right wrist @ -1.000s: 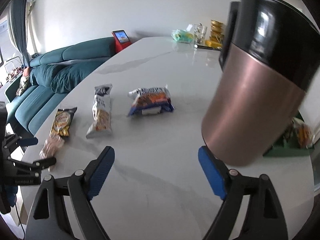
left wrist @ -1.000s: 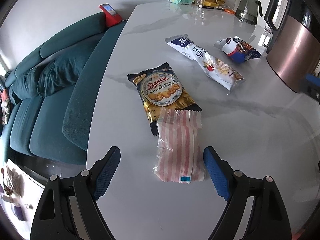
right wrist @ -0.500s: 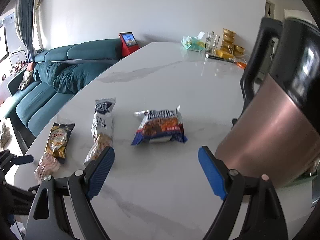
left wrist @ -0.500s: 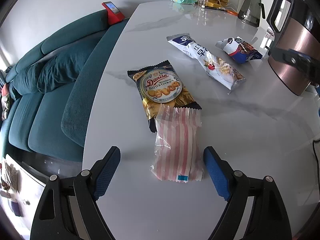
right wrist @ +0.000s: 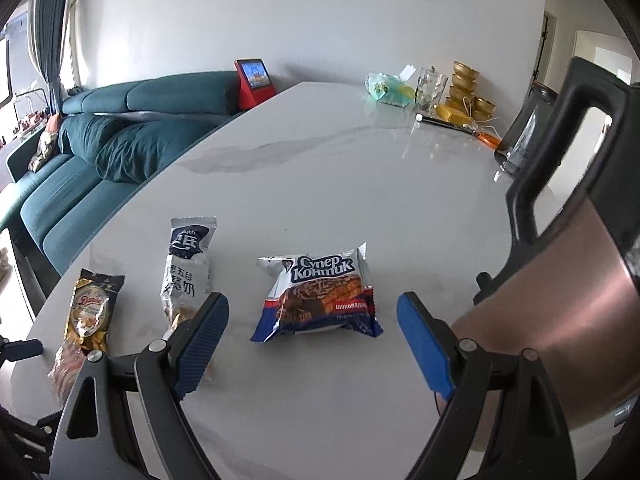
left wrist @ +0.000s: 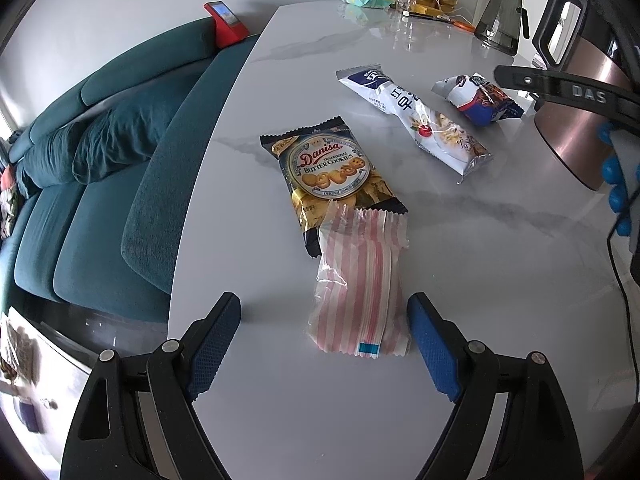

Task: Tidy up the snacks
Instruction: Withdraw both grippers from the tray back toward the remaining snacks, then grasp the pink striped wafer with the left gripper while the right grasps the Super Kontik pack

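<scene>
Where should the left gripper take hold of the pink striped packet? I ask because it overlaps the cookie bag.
Grip the pink striped packet across its near half, coming straight down with the open left gripper. It lies flat, its long axis pointing away, so its narrow width fits between the fingers. Only its far crimped end rests on the cookie bag; the near half is free.

A: What do the tools look like?
B: The left gripper (left wrist: 324,332) and right gripper (right wrist: 313,330) share black frames, silver screws and blue textured pads (left wrist: 432,350).
A: And the hand?
B: Blue glove (left wrist: 616,184), black cable beside it.
</scene>
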Demonstrator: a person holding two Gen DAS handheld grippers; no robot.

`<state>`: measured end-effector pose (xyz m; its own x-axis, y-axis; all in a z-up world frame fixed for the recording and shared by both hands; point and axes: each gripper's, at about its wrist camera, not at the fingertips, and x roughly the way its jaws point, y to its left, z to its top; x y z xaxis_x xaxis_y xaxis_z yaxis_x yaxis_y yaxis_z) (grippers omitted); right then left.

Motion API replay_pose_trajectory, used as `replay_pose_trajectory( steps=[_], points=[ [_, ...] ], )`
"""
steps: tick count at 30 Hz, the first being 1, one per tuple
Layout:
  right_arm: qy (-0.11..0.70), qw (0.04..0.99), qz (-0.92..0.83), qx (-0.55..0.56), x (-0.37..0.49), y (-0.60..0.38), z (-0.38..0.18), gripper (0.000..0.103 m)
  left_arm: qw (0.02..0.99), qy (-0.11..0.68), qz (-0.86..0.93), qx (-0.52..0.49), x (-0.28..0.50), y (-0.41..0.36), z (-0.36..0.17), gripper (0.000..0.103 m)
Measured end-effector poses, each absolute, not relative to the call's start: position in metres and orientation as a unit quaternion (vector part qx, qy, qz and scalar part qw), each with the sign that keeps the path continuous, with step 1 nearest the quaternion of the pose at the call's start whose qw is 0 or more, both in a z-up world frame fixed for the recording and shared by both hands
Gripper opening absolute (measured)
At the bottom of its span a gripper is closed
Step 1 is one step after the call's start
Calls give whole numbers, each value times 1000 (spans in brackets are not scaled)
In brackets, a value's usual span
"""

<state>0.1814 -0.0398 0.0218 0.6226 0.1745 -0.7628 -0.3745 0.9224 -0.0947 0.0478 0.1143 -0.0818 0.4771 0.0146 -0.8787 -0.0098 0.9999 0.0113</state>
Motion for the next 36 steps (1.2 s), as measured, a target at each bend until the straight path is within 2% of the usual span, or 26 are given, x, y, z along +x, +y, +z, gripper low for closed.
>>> replay_pose_trajectory(
  steps=[36],
  points=[
    [464,859,165,-140,243,-32,-28,103,855,519,-9,9,53,112,-82,81]
  ],
)
